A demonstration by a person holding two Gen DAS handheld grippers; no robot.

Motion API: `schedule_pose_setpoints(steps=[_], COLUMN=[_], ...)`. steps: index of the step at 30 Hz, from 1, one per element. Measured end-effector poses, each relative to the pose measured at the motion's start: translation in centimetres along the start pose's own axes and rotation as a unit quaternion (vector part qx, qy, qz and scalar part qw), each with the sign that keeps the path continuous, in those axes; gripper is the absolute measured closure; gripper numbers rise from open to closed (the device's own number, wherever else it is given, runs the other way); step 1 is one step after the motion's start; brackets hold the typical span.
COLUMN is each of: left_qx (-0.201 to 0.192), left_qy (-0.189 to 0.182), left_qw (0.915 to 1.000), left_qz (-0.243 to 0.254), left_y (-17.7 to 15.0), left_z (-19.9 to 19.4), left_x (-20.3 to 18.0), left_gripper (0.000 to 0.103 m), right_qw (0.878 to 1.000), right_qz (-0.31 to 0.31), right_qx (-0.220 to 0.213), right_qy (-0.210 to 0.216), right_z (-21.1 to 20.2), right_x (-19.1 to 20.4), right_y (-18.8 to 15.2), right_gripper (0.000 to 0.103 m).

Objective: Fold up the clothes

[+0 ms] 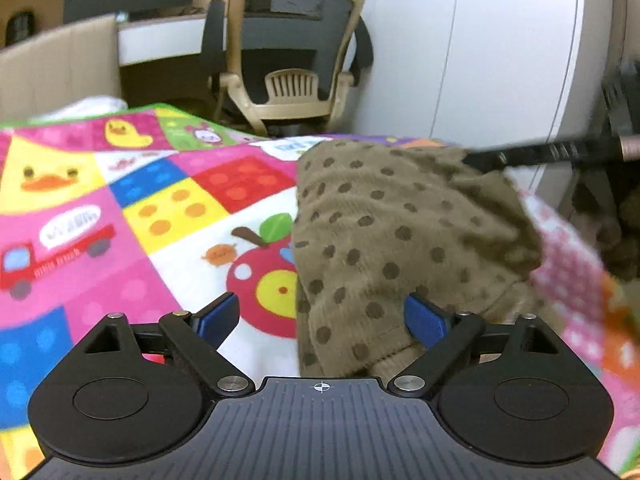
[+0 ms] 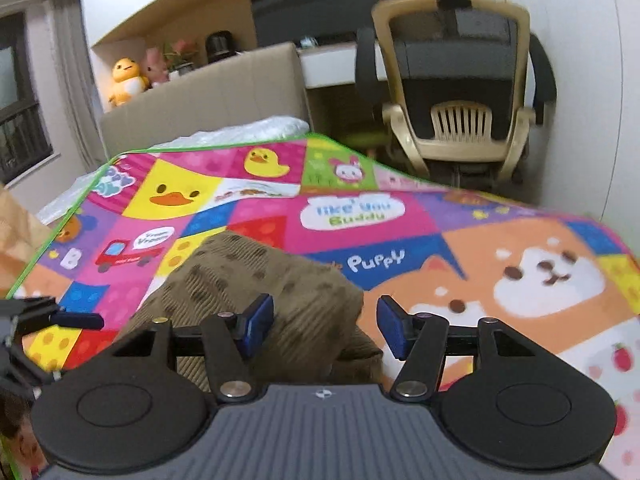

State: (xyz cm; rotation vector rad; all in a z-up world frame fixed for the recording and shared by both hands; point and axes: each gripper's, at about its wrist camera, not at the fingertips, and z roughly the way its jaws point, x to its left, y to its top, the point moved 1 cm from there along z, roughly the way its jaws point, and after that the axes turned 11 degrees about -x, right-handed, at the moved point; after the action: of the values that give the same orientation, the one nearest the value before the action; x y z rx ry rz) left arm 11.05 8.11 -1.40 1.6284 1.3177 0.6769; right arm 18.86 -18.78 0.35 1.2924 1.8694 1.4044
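One garment lies on the play mat (image 2: 400, 216): a brown corduroy piece with dark dots (image 1: 384, 236), bunched in soft folds rather than flat.

Readable writing sits ahead of the right gripper (image 2: 325, 326). Far ahead and to its left, a white bubble above a red truck reads "Vroom Vroom" (image 2: 154, 237). Straight ahead, a white cloud panel says "I like You Buddy" (image 2: 352, 211). Just past that and slightly right, white letters spell "Puppy" (image 2: 375, 260) beside an orange cartoon dog. In the left wrist view the truck's lettering is too blurred to read.

From the left gripper (image 1: 322, 318), the mat's apple picture lies between its fingers on the left side, and the garment fills the space from the middle to the right finger, whose blue pad (image 1: 424, 320) lies against the cloth. Its fingers stand wide apart, gripping nothing, and it is tilted down toward the mat.

Seen from the right gripper, the garment lies ahead and to the left, passing under the left blue pad (image 2: 256, 326); the right pad is over the dog picture. Its fingers are also spread, holding nothing. The other gripper's dark tip shows at the far left edge.

Beyond the mat stand one beige office chair (image 2: 460, 92), one cardboard box (image 2: 208, 92) and one yellow duck toy (image 2: 126, 80).
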Motion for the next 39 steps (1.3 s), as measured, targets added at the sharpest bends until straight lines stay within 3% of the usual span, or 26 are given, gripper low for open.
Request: schedule_pose_setpoints(steps=[2, 5, 6, 7, 8, 10, 14, 17, 20, 24, 26, 30, 32, 35, 39], left_qx=[-0.008, -0.017, -0.019, -0.021, -0.025, -0.04, -0.076, -0.084, -0.058, -0.025, -0.017, -0.003, -0.001, 0.003, 0.002], left_qy=[-0.026, -0.054, -0.061, -0.066, -0.071, -0.08, -0.078, -0.072, -0.086, -0.118, -0.135, -0.15, -0.15, -0.151, -0.149], left_qw=[0.9992, 0.9973, 0.9968, 0.9965, 0.9962, 0.9951, 0.993, 0.9921, 0.9919, 0.9919, 0.9902, 0.9887, 0.9886, 0.9884, 0.9887], left_qz=[-0.03, -0.047, -0.047, -0.046, -0.045, -0.043, -0.044, -0.059, -0.074, -0.038, -0.03, -0.004, 0.016, 0.016, 0.015], left_y=[0.0, 0.1, 0.2, 0.4, 0.7, 1.6, 3.7, 4.7, 4.8, 3.9, 3.6, 3.1, 2.8, 2.5, 2.3], left_z=[-0.9, -0.9, -0.7, -0.4, -0.4, -0.3, 0.2, 1.8, 4.7, 8.0, 8.9, 9.8, 9.8, 9.5, 8.9], left_x=[0.3, -0.2, -0.5, -0.9, -1.4, -2.2, -3.0, -3.0, -3.3, -5.4, -6.3, -7.8, -8.0, -7.7, -7.4], left_gripper=[0.01, 0.01, 0.01, 0.01, 0.01, 0.01, 0.01, 0.011, 0.019, 0.019, 0.019, 0.017, 0.017, 0.017, 0.016], right_qw=[1.0, 0.998, 0.997, 0.995, 0.994, 0.991, 0.983, 0.988, 0.988, 0.988, 0.989, 0.993, 0.994, 0.993, 0.999], right_qz=[0.013, 0.021, 0.023, 0.028, 0.033, 0.046, 0.083, 0.081, 0.102, 0.126, 0.136, 0.111, 0.095, 0.089, 0.029], right_qx=[0.007, 0.036, 0.046, 0.056, 0.059, 0.05, 0.027, 0.057, 0.093, 0.068, 0.04, -0.024, -0.053, -0.068, -0.016], right_qy=[0.027, 0.055, 0.063, 0.076, 0.09, 0.118, 0.163, 0.122, 0.076, 0.047, 0.032, 0.01, 0.012, 0.031, 0.018], right_z=[-1.2, -1.8, -1.8, -1.7, -1.8, -2.6, -4.6, -4.1, -3.2, -4.2, -5.0, -5.4, -4.6, -2.0, 3.2], right_x=[0.2, 1.1, 1.6, 2.2, 2.8, 4.0, 4.5, 3.6, 1.7, -1.3, -2.8, -3.7, -3.5, -3.1, -1.5], right_y=[-0.8, -3.0, -3.6, -4.1, -4.2, -3.7, -2.5, -4.5, -7.0, -6.4, -4.9, -0.8, 1.2, 3.2, 2.6], right_gripper=[0.033, 0.037, 0.047, 0.075, 0.089, 0.091, 0.091, 0.091, 0.091, 0.089, 0.076, 0.065, 0.046, 0.046, 0.046])
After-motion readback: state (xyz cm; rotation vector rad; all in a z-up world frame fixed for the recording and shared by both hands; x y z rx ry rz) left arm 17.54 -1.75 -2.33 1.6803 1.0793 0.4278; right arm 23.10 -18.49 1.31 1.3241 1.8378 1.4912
